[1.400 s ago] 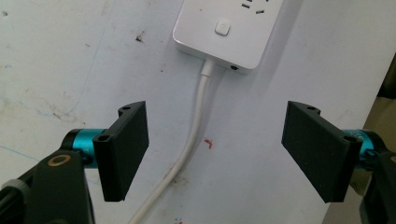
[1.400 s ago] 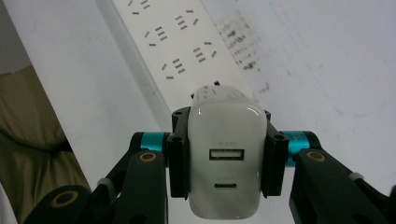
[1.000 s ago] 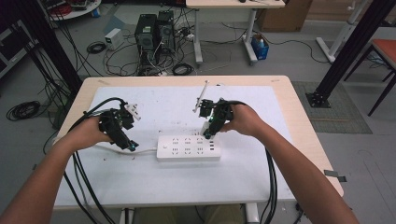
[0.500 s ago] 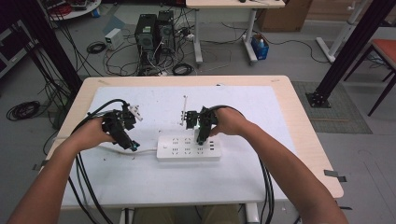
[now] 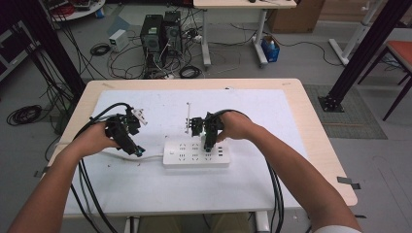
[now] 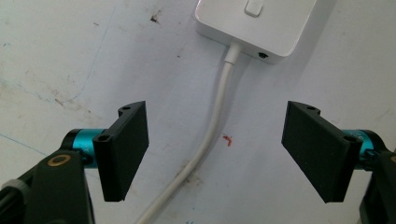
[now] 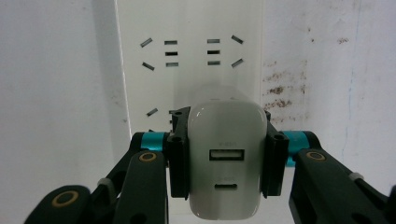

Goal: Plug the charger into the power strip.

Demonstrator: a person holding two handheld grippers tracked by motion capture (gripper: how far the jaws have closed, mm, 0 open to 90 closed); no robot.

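A white power strip [image 5: 196, 153] lies mid-table on a white mat, its white cord [image 6: 212, 126] running off to the left. My right gripper [image 5: 208, 144] is shut on a white USB charger [image 7: 227, 161], holding it directly over the strip's sockets [image 7: 191, 53]; whether its prongs are in a socket is hidden. The charger's two ports face the camera in the right gripper view. To the left of the strip, my left gripper [image 5: 138, 151] hovers over the cord near the strip's switch end [image 6: 254, 23]. Its jaws stand open on either side of the cord without touching it.
The white mat [image 5: 145, 184] covers most of the wooden table [image 5: 311, 126]. A thin white upright piece [image 5: 187, 116] stands just behind the strip. Black cables [image 5: 90, 194] trail from both grippers over the table's front edge. Computers and tangled wires [image 5: 160, 34] sit on the floor beyond.
My right gripper has moved left and down with the charger, from behind the strip's right end to right over its sockets. The left gripper has stayed in place.
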